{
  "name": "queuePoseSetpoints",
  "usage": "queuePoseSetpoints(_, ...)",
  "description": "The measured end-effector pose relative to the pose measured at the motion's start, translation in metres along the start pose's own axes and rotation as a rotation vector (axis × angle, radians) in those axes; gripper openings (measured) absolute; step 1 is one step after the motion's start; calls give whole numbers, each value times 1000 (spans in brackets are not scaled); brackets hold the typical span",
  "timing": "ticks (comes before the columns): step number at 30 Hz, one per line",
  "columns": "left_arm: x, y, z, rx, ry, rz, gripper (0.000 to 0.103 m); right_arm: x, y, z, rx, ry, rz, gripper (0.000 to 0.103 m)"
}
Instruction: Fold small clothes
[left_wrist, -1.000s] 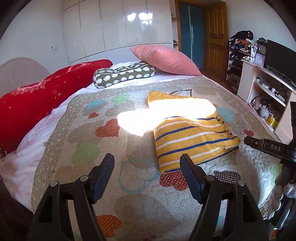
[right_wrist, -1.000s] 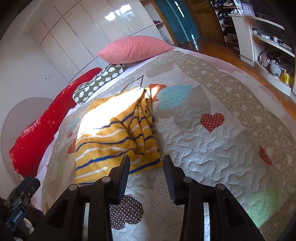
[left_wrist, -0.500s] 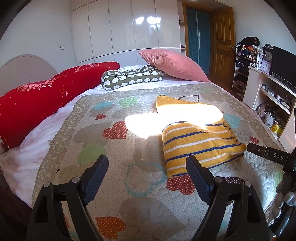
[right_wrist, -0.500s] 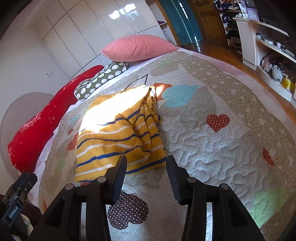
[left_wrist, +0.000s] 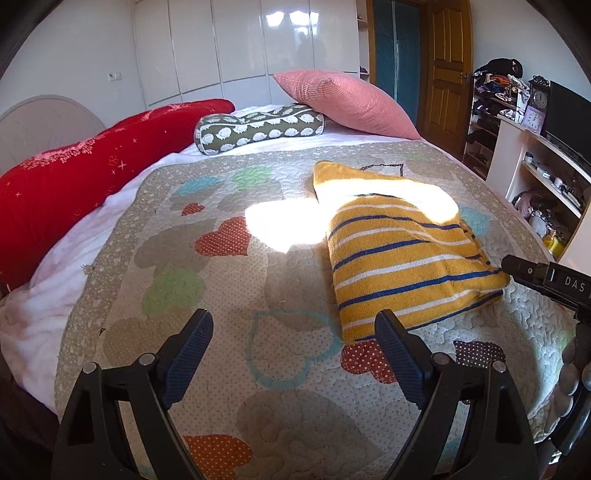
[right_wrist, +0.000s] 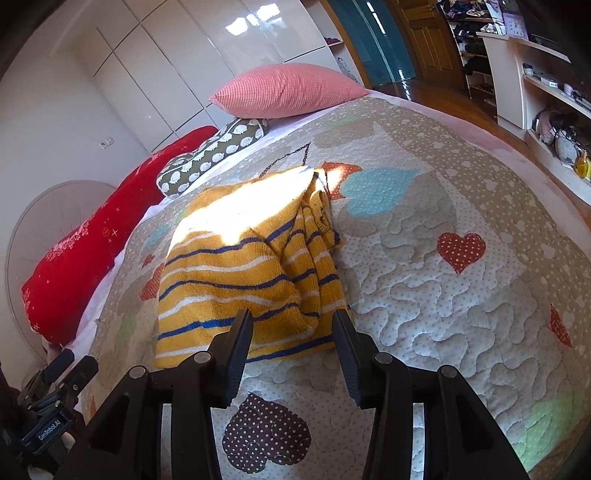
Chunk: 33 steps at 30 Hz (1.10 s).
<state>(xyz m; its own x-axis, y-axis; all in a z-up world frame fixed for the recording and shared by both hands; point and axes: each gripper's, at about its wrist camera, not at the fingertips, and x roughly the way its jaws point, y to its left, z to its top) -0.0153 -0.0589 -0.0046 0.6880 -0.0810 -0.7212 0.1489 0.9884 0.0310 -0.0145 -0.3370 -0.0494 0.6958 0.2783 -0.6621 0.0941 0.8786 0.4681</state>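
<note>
A yellow knit garment (left_wrist: 402, 258) with blue and white stripes lies folded into a thick rectangle on the quilted bedspread (left_wrist: 229, 302); it also shows in the right wrist view (right_wrist: 240, 269). Sunlight falls on its far part. My left gripper (left_wrist: 293, 341) is open and empty, held above the quilt to the left of the garment's near corner. My right gripper (right_wrist: 291, 339) is open and empty, just above the garment's near edge. The right gripper's body shows at the right edge of the left wrist view (left_wrist: 546, 280).
A long red cushion (left_wrist: 92, 173) lies along the bed's left side, with a patterned bolster (left_wrist: 258, 127) and a pink pillow (left_wrist: 343, 103) at the far end. White shelving (left_wrist: 543, 184) with clutter stands right of the bed. A wooden door (left_wrist: 447, 74) is at the back.
Both grippers have drawn back and risen a little from the garment. The left gripper's jaws have opened wider. The garment has not moved.
</note>
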Motion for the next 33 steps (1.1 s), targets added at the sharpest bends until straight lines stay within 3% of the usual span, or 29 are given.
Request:
queuePoseSetpoints(3,24,13,17,-56,73,-141,89,-1,-14,19,49,-17,64,62)
queuePoseSetpoints(5,45,18,31,-89,114,-231,88,2,-29,35,107,-18,100,65)
queuePoseSetpoints(13,149,16,70,-161,314,-459,88,63,-62,85,203,98,190,66)
queuePoseSetpoints(18,180,10,81,-204,365,-590,88,103,-62,95,205,167,222,66)
queuePoseSetpoints(23,200,-3,84,-195,393,-671,89,136,-64,99,282,212,320,69)
queuePoseSetpoints(27,205,-16,83,-202,403,-687,91,150,-49,104,243,214,319,80)
queuePoseSetpoints(29,202,-22,84,-195,402,-654,89,154,-39,105,202,218,301,80)
queuePoseSetpoints(31,199,-26,85,-175,403,-598,79,156,-31,103,163,220,256,75)
queuePoseSetpoints(33,193,-25,86,-163,389,-567,68,156,-29,102,180,225,263,52)
